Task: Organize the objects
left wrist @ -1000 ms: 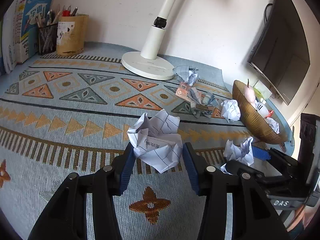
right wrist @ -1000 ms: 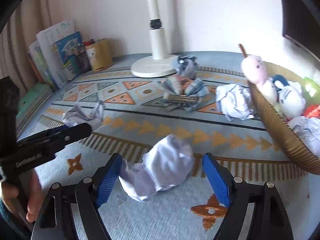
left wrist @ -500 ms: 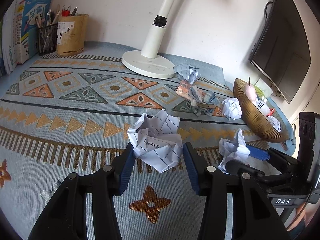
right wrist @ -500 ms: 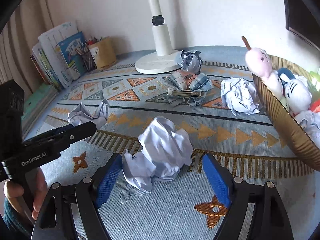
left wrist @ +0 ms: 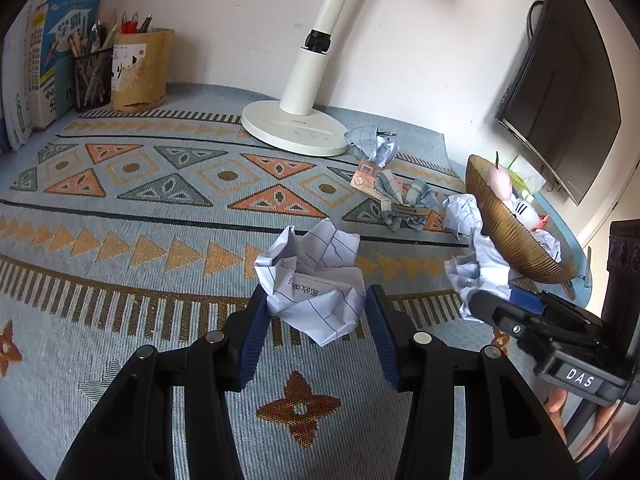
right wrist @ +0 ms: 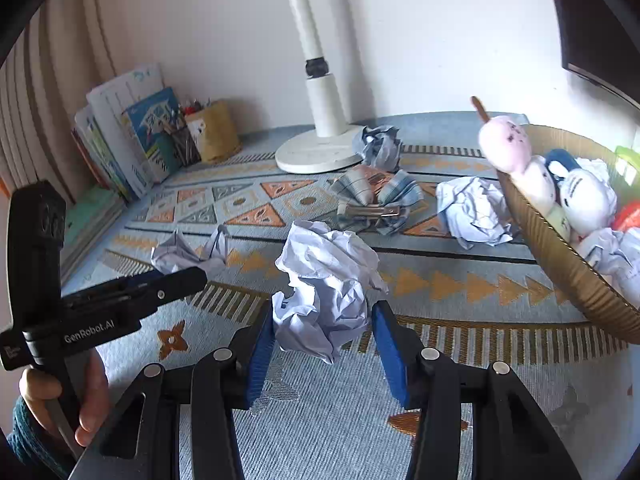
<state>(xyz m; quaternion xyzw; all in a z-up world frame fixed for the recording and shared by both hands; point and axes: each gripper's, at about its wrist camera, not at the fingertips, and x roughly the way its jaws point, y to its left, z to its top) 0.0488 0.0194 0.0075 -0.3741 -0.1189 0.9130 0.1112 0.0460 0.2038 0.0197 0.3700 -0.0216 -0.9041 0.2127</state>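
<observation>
Both grippers loaded. Left gripper (left wrist: 316,312): blue pads clamped on a crumpled sheet of lined paper (left wrist: 312,276), handwriting visible on one fold. Right gripper (right wrist: 323,334): jaws closed against a second paper ball (right wrist: 326,284), the wad bulging up and forward past the fingertips.

Likely destination: the woven bowl-shaped basket (right wrist: 568,264) at the right edge of the patterned mat (left wrist: 160,208), which already holds plush toys (right wrist: 580,196) and some crumpled paper. This is a guess from the layout, not certain.

Handling notes: crumpled paper is light and springy, and modest pressure should hold it; the risk is a loose flap slipping free. Each wad should clear the near rim of the basket before the jaws part, since the rim stands tall on this side. The right gripper sits nearer the basket, so it probably should go first, leaving the left room to follow without the tools crossing.

Surroundings: another paper ball (right wrist: 472,212) lies touching the basket's outer wall; a further one (right wrist: 380,146) rests beside the white lamp base (right wrist: 320,156). A plaid fabric hair clip (right wrist: 372,204) lies between them. Pen holders (left wrist: 120,68) and upright books (left wrist: 48,68) stand at the far left, well apart from the path.
</observation>
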